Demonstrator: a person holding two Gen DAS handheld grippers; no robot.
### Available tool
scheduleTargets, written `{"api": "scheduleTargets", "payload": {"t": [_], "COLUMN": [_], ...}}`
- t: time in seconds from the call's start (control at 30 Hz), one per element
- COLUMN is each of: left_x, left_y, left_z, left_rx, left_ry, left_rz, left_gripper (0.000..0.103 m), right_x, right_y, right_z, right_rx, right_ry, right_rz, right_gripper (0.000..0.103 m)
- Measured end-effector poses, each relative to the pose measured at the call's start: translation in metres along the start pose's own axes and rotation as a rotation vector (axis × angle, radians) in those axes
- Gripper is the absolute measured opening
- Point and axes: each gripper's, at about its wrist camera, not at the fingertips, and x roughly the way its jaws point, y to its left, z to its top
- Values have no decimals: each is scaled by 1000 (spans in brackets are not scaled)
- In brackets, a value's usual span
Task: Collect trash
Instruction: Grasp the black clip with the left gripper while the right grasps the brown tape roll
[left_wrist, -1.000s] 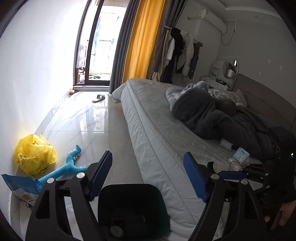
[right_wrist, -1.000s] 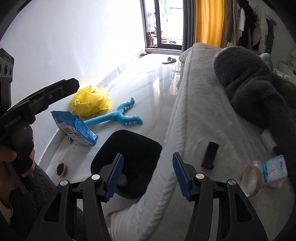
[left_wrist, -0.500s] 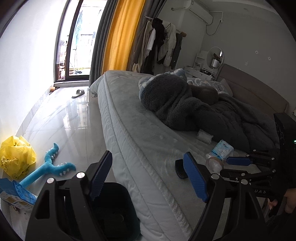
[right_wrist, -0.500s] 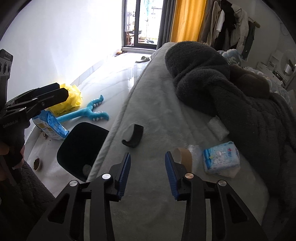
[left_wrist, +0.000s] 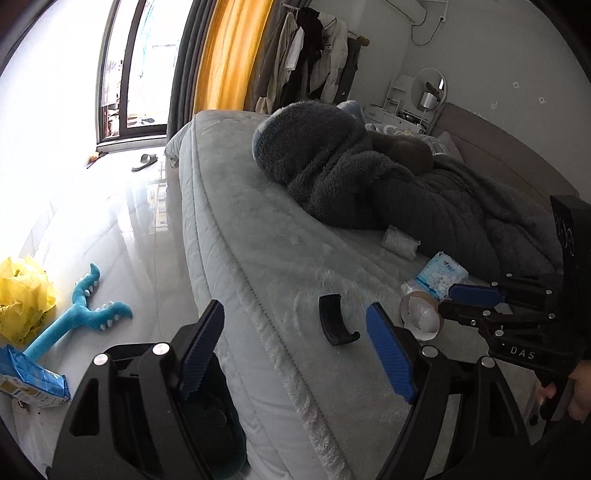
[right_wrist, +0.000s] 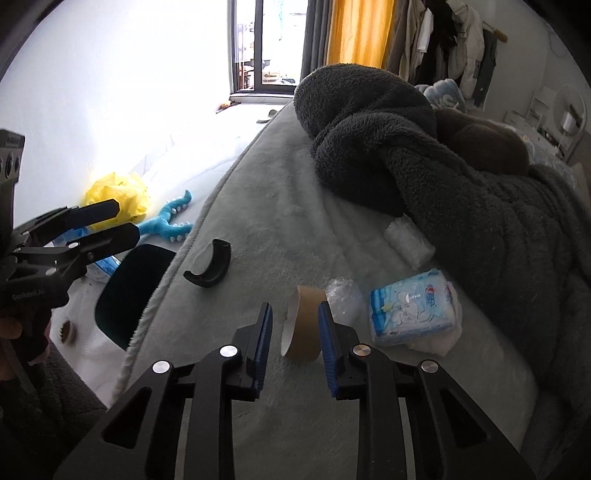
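Grey bed (right_wrist: 295, 221) holds a brown cardboard tape ring (right_wrist: 304, 325) standing on edge

Home bedroom: bed (left_wrist: 258, 236), hanging clothes (left_wrist: 310, 55)

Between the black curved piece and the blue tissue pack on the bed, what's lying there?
In the right wrist view, the cardboard tape roll on its edge and crumpled clear plastic lie between the black curved piece and the tissue pack.

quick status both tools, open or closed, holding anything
left tool: open, empty.
right tool: open, fingers either side of the cardboard tape roll, not yet gripping.
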Motion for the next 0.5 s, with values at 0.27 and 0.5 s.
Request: {"api": "scheduleTargets", "payload": {"t": [0.27, 0.5], "left_x": [14, 25], "left_y": [-9, -12], "left_z": [-6, -11], "left_rx": [16, 13], "left_ry": [26, 43], "left_rz": [10, 5], "left_gripper": [82, 84], "right_x": [13, 23], "right_y": [-1, -7], "right_z": [0, -1], "right_rx": [-19, 1], "right_ry": [14, 26], "right_rz": [-12, -5], "right_gripper": [23, 17]}}
